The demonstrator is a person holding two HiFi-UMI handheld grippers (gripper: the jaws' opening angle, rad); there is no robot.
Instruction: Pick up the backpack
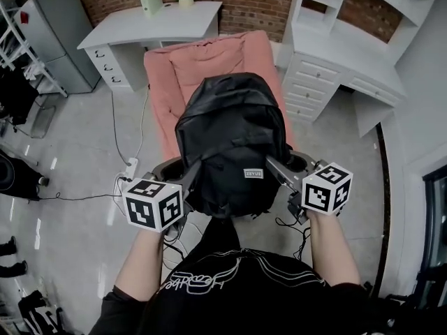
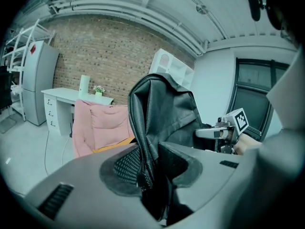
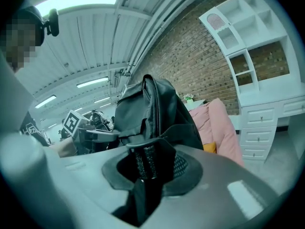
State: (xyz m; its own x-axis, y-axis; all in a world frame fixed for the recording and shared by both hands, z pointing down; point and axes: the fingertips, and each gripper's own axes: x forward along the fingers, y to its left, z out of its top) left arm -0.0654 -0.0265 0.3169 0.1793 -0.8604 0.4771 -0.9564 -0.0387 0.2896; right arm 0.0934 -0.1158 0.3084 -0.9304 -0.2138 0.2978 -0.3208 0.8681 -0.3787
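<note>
The left gripper and the right gripper, jaws nearly closed, each pinch one side edge of the backpack. The pink chair stands behind it, with bare floor at the left.

The pink cushion half hidden behind backpack (head view)

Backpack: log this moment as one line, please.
backpack: held up between both tools | left tool: shut on backpack | right tool: shut on backpack | pink chair: behind backpack
</note>
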